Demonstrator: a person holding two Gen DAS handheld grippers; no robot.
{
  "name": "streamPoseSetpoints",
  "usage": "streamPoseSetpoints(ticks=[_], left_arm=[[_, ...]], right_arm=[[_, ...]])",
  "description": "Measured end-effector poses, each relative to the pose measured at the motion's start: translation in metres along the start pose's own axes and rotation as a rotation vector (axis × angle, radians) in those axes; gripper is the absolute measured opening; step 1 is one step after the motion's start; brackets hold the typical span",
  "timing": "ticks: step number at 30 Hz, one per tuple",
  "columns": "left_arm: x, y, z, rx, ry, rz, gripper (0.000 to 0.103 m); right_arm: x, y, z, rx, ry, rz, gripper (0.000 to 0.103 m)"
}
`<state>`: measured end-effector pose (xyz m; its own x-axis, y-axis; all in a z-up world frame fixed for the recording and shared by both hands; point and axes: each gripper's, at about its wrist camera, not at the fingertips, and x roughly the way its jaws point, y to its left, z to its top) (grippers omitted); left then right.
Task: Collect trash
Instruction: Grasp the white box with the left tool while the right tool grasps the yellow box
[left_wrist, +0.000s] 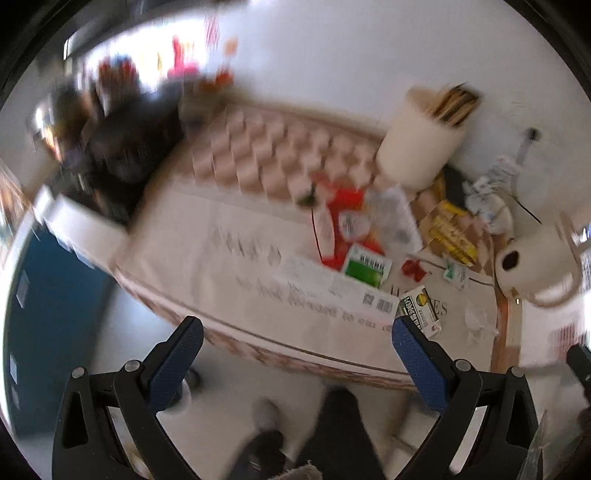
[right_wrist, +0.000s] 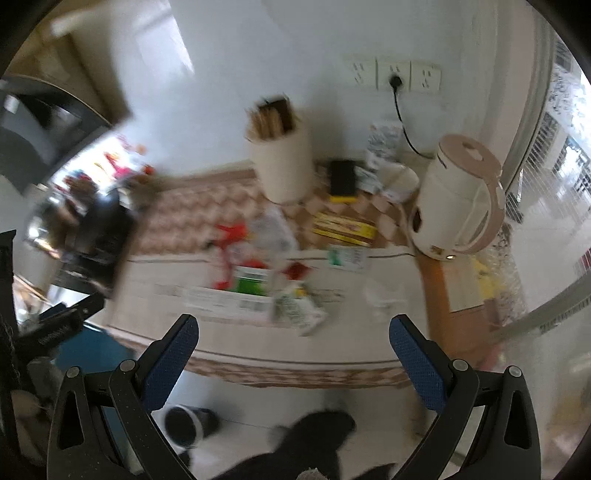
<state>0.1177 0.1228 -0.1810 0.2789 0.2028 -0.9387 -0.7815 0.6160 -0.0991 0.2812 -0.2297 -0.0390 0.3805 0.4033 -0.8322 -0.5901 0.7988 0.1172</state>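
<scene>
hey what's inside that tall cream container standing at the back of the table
The cream container holds a bundle of brown and tan sticks, probably chopsticks, poking out above its rim. Its opaque wall hides their lower ends and anything else inside, and motion blur prevents a count.

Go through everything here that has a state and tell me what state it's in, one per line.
Left gripper: open, empty.
Right gripper: open, empty.
Kettle: upright, lid shut.
Wall plug: plugged in.
Chopstick holder: upright, full.
Green box: lying on table.
</scene>
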Motion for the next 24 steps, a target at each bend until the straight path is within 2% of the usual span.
streamPoseSetpoints(ticks=[3,8,12,15,17,18,19,20,21,22,24], left_arm=[[0.051,-0.002,0.001,-0.145,0.108,0.003,0.103],[0.132,-0.007,0.004,-0.433,0.274,-0.011,0.101],[0.188,-0.013,0.002,-0.633,0.366,-0.054,0.098],[0.214,-0.022,-0.003,-0.77,0.4,-0.106,0.092],[0.221,-0.028,-0.005,-0.807,0.397,-0.122,0.089],[0.223,-0.032,-0.005,-0.806,0.399,-0.111,0.083],[0.224,-0.036,-0.005,-0.792,0.404,-0.088,0.07],[0.225,-0.038,-0.006,-0.783,0.406,-0.078,0.064],[0.223,-0.04,-0.006,-0.773,0.398,-0.068,0.062],[0.219,-0.043,-0.005,-0.745,0.389,-0.048,0.055],[0.212,-0.049,-0.001,-0.644,0.391,-0.001,0.055]], right_arm=[[0.065,-0.02,0.025,-0.038,0.051,-0.063,0.101],[0.169,-0.048,0.071,-0.123,0.155,-0.098,0.09],[0.245,-0.062,0.109,-0.222,0.226,-0.138,0.089],[0.304,-0.066,0.129,-0.284,0.302,-0.15,0.089],[0.334,-0.061,0.133,-0.323,0.344,-0.159,0.089],[0.35,-0.058,0.134,-0.348,0.36,-0.155,0.089],[0.365,-0.054,0.134,-0.375,0.376,-0.15,0.089],[0.374,-0.05,0.134,-0.397,0.391,-0.158,0.089],[0.384,-0.046,0.134,-0.422,0.405,-0.162,0.089],[0.397,-0.042,0.134,-0.454,0.413,-0.163,0.089],[0.414,-0.034,0.133,-0.508,0.428,-0.17,0.089]])
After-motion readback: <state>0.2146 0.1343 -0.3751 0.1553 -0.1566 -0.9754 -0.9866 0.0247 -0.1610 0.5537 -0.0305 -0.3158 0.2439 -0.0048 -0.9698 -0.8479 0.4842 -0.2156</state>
